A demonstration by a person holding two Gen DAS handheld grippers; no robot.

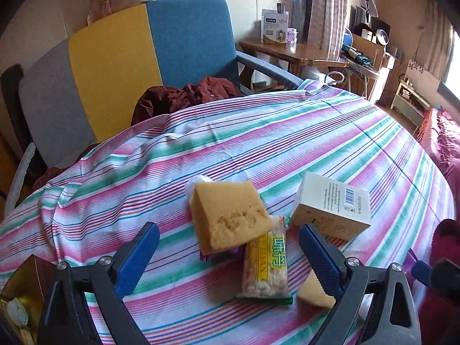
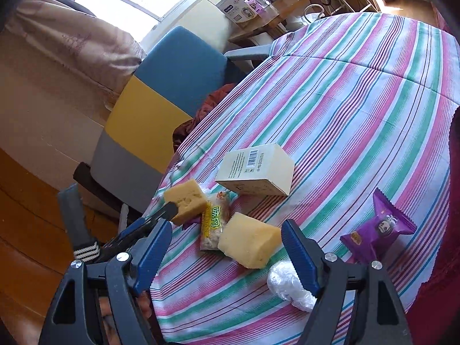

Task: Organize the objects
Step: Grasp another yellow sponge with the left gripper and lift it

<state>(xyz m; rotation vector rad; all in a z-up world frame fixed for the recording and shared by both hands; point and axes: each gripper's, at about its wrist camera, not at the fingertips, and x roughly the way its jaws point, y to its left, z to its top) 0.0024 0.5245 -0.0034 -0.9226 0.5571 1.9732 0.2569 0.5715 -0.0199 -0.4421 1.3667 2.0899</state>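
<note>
1. A striped tabletop [image 1: 287, 143] in a sunlit room carries a loose cluster of things; a blue, yellow and grey chair [image 1: 129, 66] stands behind.
2. Nearest, the left gripper [image 1: 228, 254] hangs released, jaws wide, above a snack packet [image 1: 266, 264] whose long axis runs straight away from it.
3. Just beyond, a yellow sponge [image 1: 230, 215] overlaps the packet's far end.
4. The right gripper [image 2: 227, 245], also released, frames a second sponge wedge [image 2: 248, 240], making it the nearer hand for that piece.
5. A cream box [image 2: 256, 174] lies farther back; a purple sachet [image 2: 379, 230] sits apart, right.
</note>
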